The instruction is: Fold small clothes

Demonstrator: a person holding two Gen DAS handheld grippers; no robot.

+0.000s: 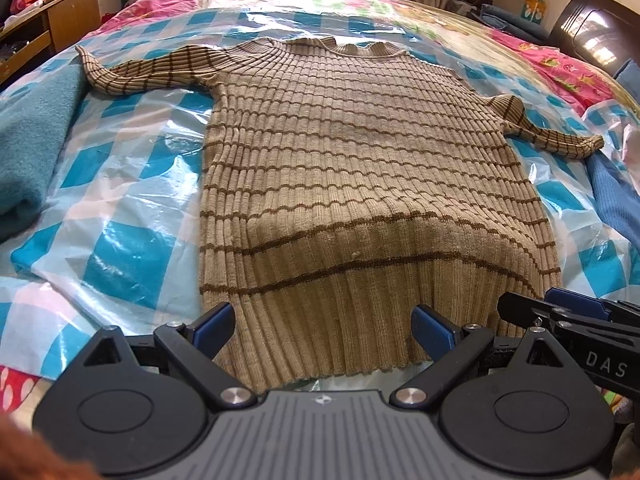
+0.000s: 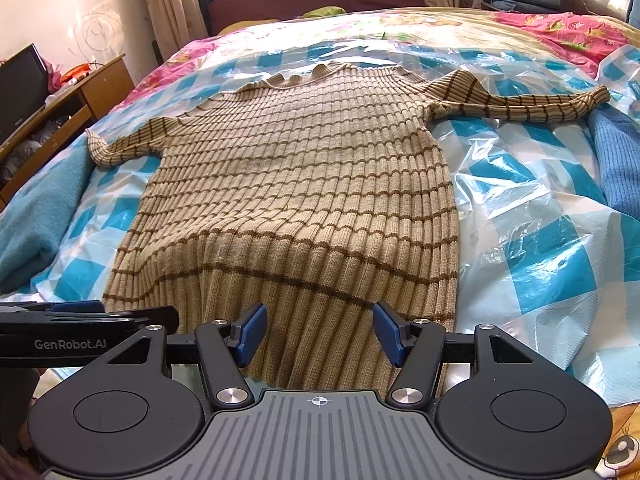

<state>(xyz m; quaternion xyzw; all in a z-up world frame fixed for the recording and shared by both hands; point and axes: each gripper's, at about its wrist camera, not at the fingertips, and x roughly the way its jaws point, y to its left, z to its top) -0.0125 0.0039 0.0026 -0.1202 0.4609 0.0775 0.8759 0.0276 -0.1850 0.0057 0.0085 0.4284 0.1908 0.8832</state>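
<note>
A: Nearest first. What are the two tools doing?

B: The left hand-held gripper [image 1: 323,330] is spread wide with nothing between its blue pads, and so is the right hand-held gripper [image 2: 320,334]. Both sit side by side at the bottom hem of the sweater [image 1: 360,168], the left one toward the hem's left part and the right one toward its right part. Whether the pads touch the knit I cannot tell.

A: And which way does the sweater lie from them?

B: Straight ahead. It is spread flat on the plastic sheet [image 1: 120,208] over the bed [image 2: 280,36]. Its long axis runs away from both tools: hem just in front of them, collar at the far end.

A: So neither tool is nearer?

B: For the hem they look about level. The sleeves differ. The left sleeve [image 1: 136,74] reaches out to the left at the far end, the right sleeve [image 2: 520,100] out to the right, each well away from the tools and on its own tool's side.

A: What does that suggest for the next move?

B: My guess is either a pinch on the hem with both to carry it toward the collar, or a reach forward to bring the sleeves in across the body first. Nothing is folded yet.

A: Anything in the way?

B: A teal blanket [image 1: 32,140] lies just beside the left cuff, and blue cloth [image 2: 616,156] just beside the right cuff.
</note>
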